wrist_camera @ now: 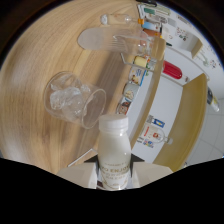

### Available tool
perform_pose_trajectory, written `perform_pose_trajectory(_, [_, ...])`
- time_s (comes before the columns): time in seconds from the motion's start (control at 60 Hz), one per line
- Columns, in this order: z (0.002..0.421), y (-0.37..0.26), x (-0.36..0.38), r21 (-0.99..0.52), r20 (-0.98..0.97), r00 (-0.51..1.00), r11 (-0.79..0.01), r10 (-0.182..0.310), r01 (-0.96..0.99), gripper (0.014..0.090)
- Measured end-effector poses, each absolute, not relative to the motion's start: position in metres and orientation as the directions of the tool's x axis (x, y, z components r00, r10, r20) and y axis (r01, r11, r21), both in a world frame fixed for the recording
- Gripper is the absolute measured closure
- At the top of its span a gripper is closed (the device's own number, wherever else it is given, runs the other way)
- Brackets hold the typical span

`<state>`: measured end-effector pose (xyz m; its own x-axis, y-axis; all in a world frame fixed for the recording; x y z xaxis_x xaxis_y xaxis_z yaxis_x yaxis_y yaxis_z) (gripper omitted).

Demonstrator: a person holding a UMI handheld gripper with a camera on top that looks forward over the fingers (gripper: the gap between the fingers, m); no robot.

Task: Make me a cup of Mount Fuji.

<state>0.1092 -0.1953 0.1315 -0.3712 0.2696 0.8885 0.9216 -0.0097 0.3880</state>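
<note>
Gripper (114, 181) is clamped on the milk bottle (114, 150): both fingers press its lower body from either side, with no gap showing. The bottle's long axis runs straight out along the fingers, white cap (114, 122) at the far end. The whole rig looks tilted, since the wooden table (45, 60) and the room beyond sit at a steep angle.

The key relation is cap to cup. The clear plastic cup (72, 100) sits just ahead of the cap and off to the left side of the fingers. It holds ice (64, 98), and the near rim is very close to the cap, possibly overlapping it. I can't tell whether they touch. The cup's mouth faces roughly toward the bottle.

My judgement is that the next move is a pour into that cup. That needs the bottle neck swung left over the rim, then rolled about its long axis line. I can't tell whether the cap is on tight or loose. If it is sealed, it has to come off first.

Further out are more clear cups (112, 39) lying stacked near the table's far edge. Past the edge are small bottles and packets (135, 75) on a shelf. They are well apart from the fingers and not in the path.
</note>
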Motion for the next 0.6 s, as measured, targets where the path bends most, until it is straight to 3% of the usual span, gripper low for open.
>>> perform_pose_trajectory(0.167, [0.13,-0.197,0.106,0.354,0.897,-0.336,-0.009,0.287,0.935,0.0565])
perform_pose_trajectory(0.3, [0.144,-0.199,0.103,0.179,0.951,-0.165,-0.028,0.262,0.984,0.0565])
perform_pose_trajectory(0.45, [0.173,-0.21,0.091,-0.251,0.938,0.246,-0.01,0.243,0.968,0.0561])
perform_pose_trajectory(0.6, [0.2,-0.217,0.092,-0.69,0.705,0.674,-0.01,0.22,0.724,0.0563])
